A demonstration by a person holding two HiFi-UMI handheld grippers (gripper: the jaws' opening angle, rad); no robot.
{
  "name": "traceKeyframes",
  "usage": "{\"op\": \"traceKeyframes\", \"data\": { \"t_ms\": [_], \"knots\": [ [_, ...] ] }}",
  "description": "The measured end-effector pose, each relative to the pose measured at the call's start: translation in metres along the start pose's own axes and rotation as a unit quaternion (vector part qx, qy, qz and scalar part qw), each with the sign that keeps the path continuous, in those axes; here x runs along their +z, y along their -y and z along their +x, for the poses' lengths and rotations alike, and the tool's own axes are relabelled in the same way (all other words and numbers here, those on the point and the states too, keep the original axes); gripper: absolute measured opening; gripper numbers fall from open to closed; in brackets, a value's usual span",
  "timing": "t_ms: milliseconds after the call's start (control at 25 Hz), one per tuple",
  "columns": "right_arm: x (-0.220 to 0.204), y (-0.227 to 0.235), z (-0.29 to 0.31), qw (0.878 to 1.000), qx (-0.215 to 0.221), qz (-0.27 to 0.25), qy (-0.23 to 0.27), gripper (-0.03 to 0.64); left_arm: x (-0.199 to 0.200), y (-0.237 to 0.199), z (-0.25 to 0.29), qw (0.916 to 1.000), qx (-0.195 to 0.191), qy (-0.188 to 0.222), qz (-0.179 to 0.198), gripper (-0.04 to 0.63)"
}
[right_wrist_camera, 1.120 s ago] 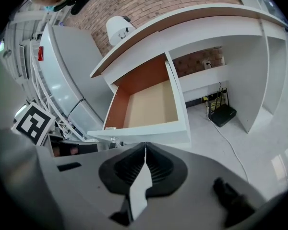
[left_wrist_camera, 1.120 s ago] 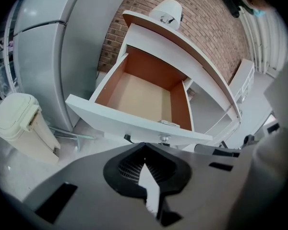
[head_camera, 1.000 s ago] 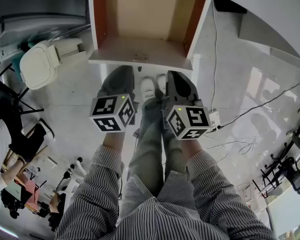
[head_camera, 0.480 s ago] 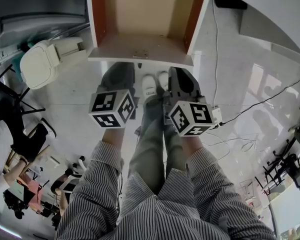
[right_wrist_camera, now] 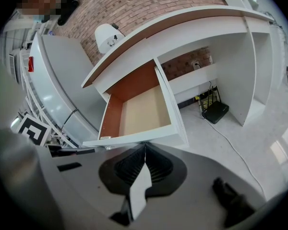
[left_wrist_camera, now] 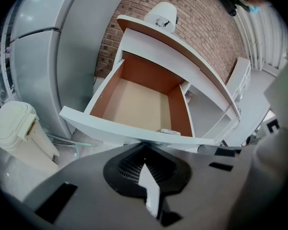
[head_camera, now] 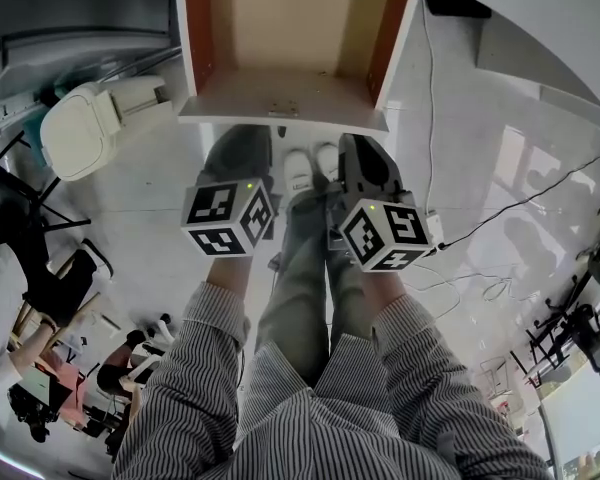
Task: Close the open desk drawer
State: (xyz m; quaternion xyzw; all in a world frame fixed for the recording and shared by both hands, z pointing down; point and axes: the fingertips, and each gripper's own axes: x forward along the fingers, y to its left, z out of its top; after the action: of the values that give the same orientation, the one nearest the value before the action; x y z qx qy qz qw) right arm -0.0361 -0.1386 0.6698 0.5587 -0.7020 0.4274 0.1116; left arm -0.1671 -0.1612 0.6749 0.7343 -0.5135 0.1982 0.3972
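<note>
Abreast, L gripper, R gripper, facing drawer

Cannot see the far end of the drawer, ahead of the left claw: cut by the head view's top edge. Cannot name the small fitting just past that claw: too tiny.

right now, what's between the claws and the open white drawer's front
Nothing: in their own gripper views the shut left claw and shut right claw each point at the open white wood-lined drawer front, with no object between.
</note>
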Motion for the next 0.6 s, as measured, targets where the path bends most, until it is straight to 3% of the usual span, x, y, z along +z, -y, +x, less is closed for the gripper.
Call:
{"op": "traceKeyframes", "data": {
  "t_ms": [600],
  "knots": [
    [0.030,-0.015,-0.015,1.000,-0.009,-0.001,0.008,0.017,0.028,0.013,-0.018,0.9998,-0.017,0.011,0.000,0.012]
  ]
}}
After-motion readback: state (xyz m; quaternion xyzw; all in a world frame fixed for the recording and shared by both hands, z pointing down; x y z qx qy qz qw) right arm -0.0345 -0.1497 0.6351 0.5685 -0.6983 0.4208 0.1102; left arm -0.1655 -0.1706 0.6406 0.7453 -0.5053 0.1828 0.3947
